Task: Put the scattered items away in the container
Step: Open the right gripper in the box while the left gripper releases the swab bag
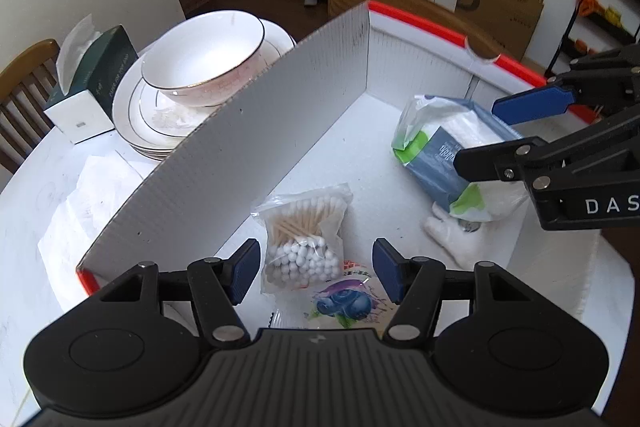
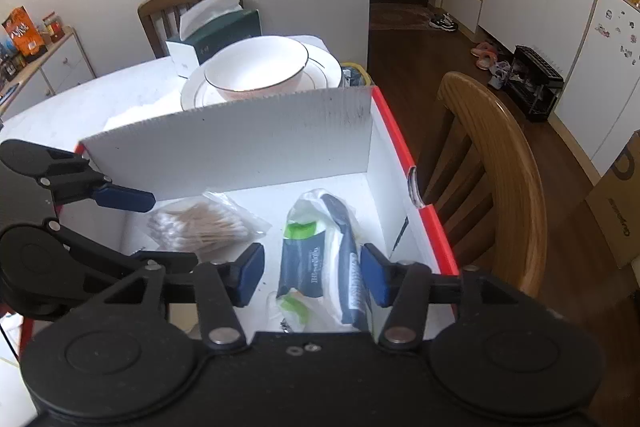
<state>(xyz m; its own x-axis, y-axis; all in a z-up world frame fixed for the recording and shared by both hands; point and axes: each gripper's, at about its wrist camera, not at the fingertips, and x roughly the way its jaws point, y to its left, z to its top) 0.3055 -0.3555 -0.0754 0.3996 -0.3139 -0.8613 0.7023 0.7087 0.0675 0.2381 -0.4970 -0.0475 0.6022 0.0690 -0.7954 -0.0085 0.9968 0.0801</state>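
A white corrugated box with a red rim stands on the table. On its floor lie a clear bag of cotton swabs, a blueberry-print packet, a blue, green and white plastic pack and a small white crumpled item. My left gripper hangs open over the swab bag, its pads clear of it. Over the plastic pack, my right gripper is open, with the pack lying between its fingers.
Behind the box's left wall a white bowl sits on stacked plates, next to a green tissue box. Loose paper lies on the table. Wooden chairs stand around it.
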